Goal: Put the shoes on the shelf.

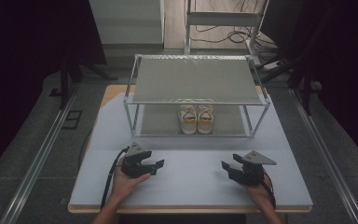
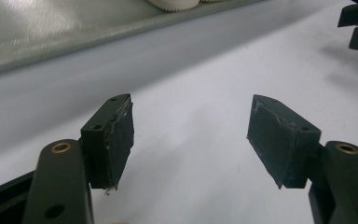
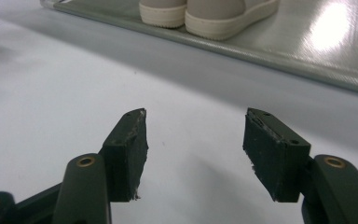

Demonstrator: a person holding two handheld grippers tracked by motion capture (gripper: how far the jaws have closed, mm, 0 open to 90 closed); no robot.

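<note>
From the high view, a pale grey surface [image 1: 191, 177] carries a two-tier metal shoe rack [image 1: 196, 95] at its far half, and a pair of white shoes [image 1: 196, 119] with orange patches stands side by side on the rack's lower shelf, near its front edge. The rack's top shelf spreads above the shoes and its thin front posts stand to either side of them. The left gripper [image 1: 156, 165] and the right gripper [image 1: 226, 167] are held low over the near part of the surface, well apart from each other and from the rack, both with fingers spread and nothing between them. Around the surface lie dark floor, metal rails and loose cables at the far side. In the left gripper view, its fingers [image 2: 114, 140] stand apart over bare surface, the rack's lower shelf [image 2: 51, 32] at the top. In the right gripper view, the fingers [image 3: 130, 151] are likewise apart and empty, the shoes [image 3: 205, 14] ahead on the shelf. No writing can be read on anything.
</note>
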